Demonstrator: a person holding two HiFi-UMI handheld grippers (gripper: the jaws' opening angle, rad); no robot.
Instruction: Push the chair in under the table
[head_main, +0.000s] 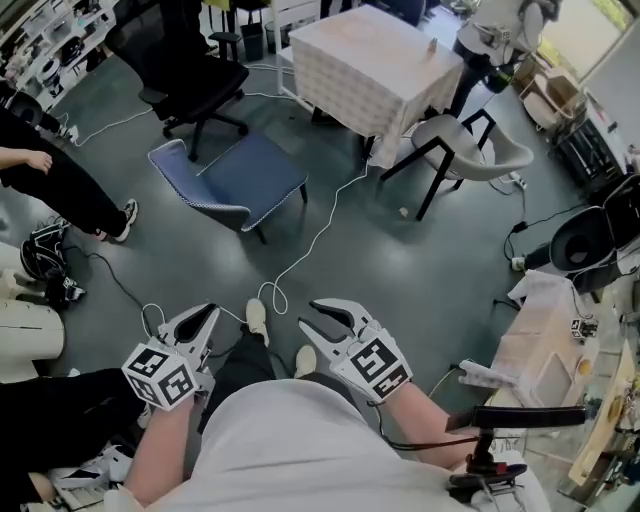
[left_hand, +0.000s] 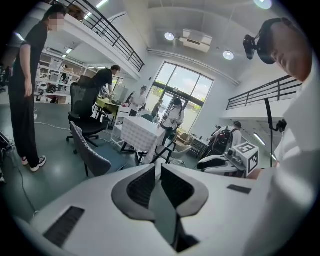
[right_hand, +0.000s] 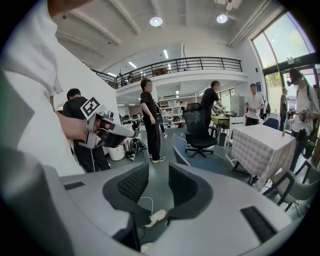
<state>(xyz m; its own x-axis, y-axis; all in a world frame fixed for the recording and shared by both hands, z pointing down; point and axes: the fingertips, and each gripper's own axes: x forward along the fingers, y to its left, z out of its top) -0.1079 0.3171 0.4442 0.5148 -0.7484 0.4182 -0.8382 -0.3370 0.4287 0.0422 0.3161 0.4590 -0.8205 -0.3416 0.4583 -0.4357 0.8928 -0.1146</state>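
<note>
Blue chair (head_main: 235, 180) looks like the one to push, because it sits out on the open floor, well apart from the table (head_main: 375, 65) with the checked cloth. A pale chair (head_main: 465, 150) already stands just beside that table, at its 4 o'clock side (so I think that one needs less help). The person stands far back and holds both tools low and pointing ahead, which fits someone who has not reached the chair yet. The left gripper (head_main: 208, 312) has its jaws together with nothing in them. The right gripper (head_main: 315, 315) has its jaws apart, and only floor and a shoe (right_hand: 156, 216) show between them. From the grippers, the blue chair is at about 12 o'clock, well apart, and the table is past it at 1 o'clock. A white cable (head_main: 300, 250) lies on the floor in between, so feet should go with care.
</note>
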